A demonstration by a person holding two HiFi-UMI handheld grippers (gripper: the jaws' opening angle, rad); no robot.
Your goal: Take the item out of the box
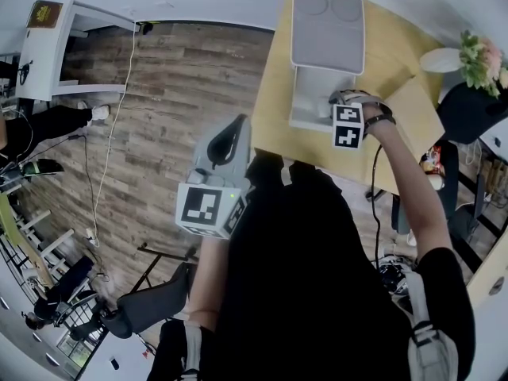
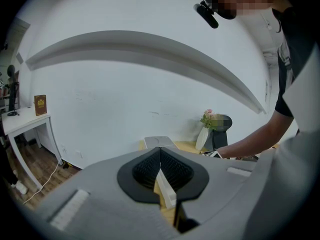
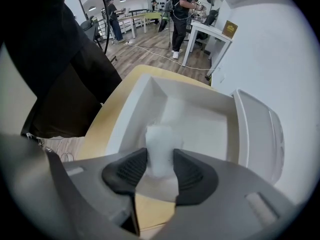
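Note:
A white box [image 1: 311, 111] stands open on the yellow table [image 1: 274, 101], its lid [image 1: 327, 22] tipped back behind it. My right gripper [image 1: 337, 105] reaches over the box's near edge. In the right gripper view the jaws [image 3: 160, 165] are shut on a white, frosted-looking item [image 3: 160, 145] held just above the box's hollow [image 3: 210, 129]; the lid [image 3: 257, 129] stands at the right. My left gripper [image 1: 236, 129] hovers off the table's left side, close to my body. Its jaws [image 2: 160, 154] are shut, with nothing between them.
A white vase of flowers [image 1: 475, 57] and a dark object stand at the table's far right; the vase [image 2: 206, 129] also shows in the left gripper view. A white desk [image 1: 55, 50] and cables lie left on the wooden floor. A chair [image 1: 151, 304] is below. People [image 3: 177, 14] stand far off.

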